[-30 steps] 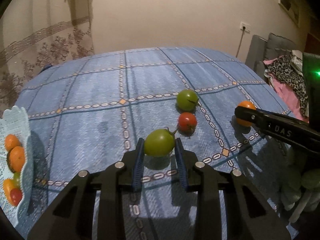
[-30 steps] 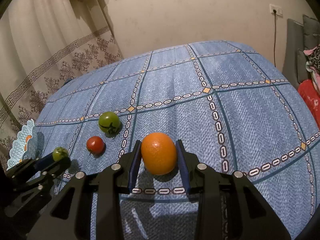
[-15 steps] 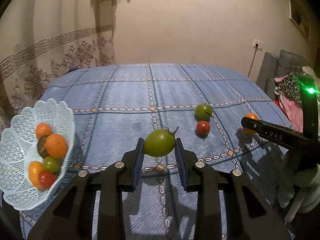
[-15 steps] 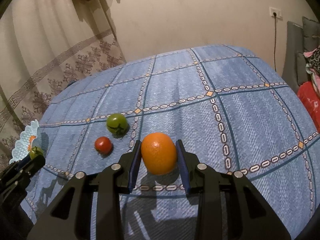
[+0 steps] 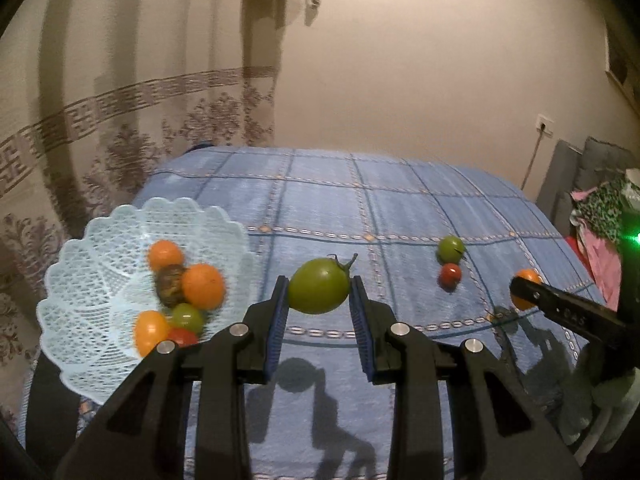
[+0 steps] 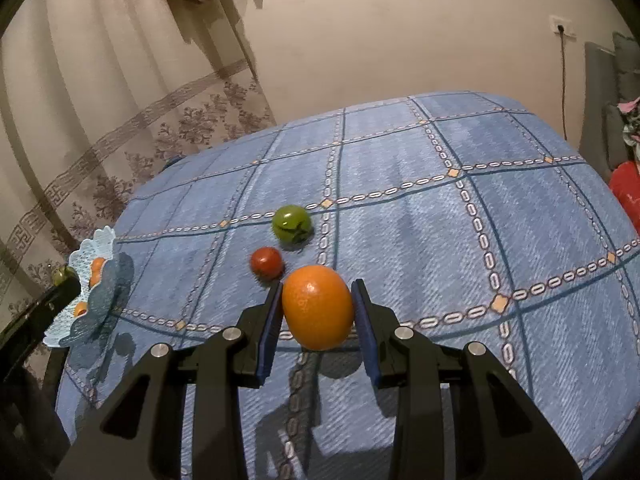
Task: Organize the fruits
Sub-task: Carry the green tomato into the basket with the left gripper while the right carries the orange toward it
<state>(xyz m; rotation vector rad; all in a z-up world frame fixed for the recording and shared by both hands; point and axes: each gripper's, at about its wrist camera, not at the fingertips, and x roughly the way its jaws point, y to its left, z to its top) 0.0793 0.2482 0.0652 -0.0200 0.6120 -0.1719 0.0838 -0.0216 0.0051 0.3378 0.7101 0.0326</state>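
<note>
Both hand-held grippers loaded.
We note the left hand-held gripper (image 5: pixel 319 307) clamping an oval green tomato (image 5: pixel 318 291); the right hand-held gripper (image 6: pixel 317 312) clamps a round orange (image 6: pixel 317 306).

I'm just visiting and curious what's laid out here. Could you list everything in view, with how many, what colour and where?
Green tomato: one, held above the cloth.
Orange: one, held above the cloth.
Loose tomatoes: two, one green, one red, side by side on the cloth.
Basket: one, pale blue lattice, at the table's left edge, holding about six orange, green, red and dark fruits.
Tablecloth: one, blue check.
Curtain: beige patterned, behind.
Wall socket: one, white.
Left tongs: shut on the green tomato.
Right tongs: shut on the orange.
</note>
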